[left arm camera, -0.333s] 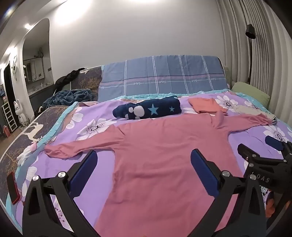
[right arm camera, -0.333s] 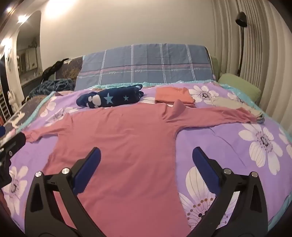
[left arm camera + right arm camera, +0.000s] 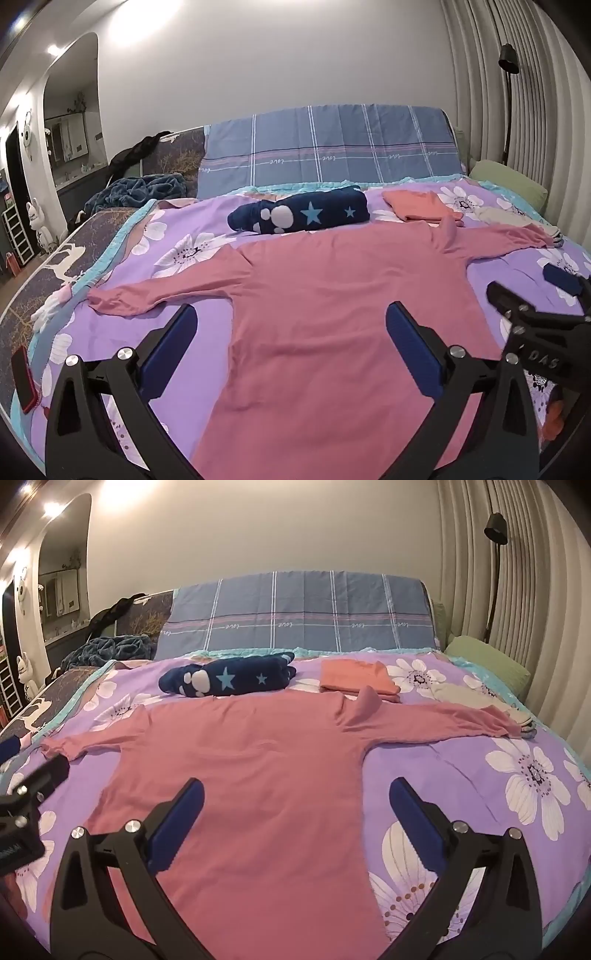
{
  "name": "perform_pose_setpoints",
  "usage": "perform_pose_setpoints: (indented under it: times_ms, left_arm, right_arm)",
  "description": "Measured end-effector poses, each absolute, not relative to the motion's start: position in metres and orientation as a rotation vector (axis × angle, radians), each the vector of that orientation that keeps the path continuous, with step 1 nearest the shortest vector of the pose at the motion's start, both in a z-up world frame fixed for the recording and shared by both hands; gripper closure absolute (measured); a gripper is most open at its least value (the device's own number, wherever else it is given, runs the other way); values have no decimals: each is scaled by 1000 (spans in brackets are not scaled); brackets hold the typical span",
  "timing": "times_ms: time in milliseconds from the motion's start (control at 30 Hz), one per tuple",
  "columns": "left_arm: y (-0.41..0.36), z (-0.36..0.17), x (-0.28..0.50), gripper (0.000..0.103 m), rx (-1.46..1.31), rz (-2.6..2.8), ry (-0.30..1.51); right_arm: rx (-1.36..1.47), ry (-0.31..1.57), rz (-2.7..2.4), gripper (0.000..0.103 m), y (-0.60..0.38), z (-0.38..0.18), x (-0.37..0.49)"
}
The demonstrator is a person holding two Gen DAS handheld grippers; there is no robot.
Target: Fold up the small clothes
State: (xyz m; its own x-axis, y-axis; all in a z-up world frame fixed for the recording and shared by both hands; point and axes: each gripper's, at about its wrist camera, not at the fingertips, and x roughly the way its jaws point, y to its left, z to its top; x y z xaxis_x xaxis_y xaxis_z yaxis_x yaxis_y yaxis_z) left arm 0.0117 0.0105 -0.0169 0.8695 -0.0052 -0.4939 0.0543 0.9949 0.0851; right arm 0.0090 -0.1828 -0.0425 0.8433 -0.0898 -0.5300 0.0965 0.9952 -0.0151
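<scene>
Left wrist view: the left gripper (image 3: 291, 343) hangs above the lower half of the pink top (image 3: 332, 325), its blue-padded fingers (image 3: 168, 345) spread wide and holding nothing. The top lies flat on the bed (image 3: 177, 258), on a purple flowered cover, with both sleeves stretched out to the sides and the collar toward the far right. Just beyond its upper edge lies a navy bundle (image 3: 303, 216) with stars and paw prints, and beside that a folded orange garment (image 3: 419, 206). A pale garment (image 3: 506, 218) lies near the end of the right sleeve. A red phone (image 3: 24, 380) rests at the bed's left edge. The right gripper (image 3: 532, 291) shows at the right edge, over the cover just beside the top; its fingers stand apart and empty. A blue checked pillow (image 3: 328, 147) leans at the head of the bed.

Right wrist view: the right gripper (image 3: 293, 821) hovers over the top's (image 3: 258, 775) right side, fingers (image 3: 417, 825) wide apart, nothing between them; one finger is over the cloth, the other over the cover. The left gripper (image 3: 29, 775) enters at the left edge near the left sleeve end; from here I cannot tell how far it is open. The bundle (image 3: 229, 679) and orange garment (image 3: 356, 679) lie past the top. A green cushion (image 3: 487, 657) sits at the bed's far right corner.
</scene>
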Motion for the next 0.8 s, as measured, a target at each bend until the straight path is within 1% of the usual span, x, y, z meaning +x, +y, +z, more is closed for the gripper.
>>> perform_pose_setpoints:
  times_ms: [500, 800]
  left_arm:
    - [14, -25, 24, 1, 93, -14, 545]
    - [18, -28, 26, 1, 87, 3, 542]
  right_arm:
    - [5, 514, -121, 2, -174, -30, 8]
    - [-9, 545, -71, 2, -163, -31, 11]
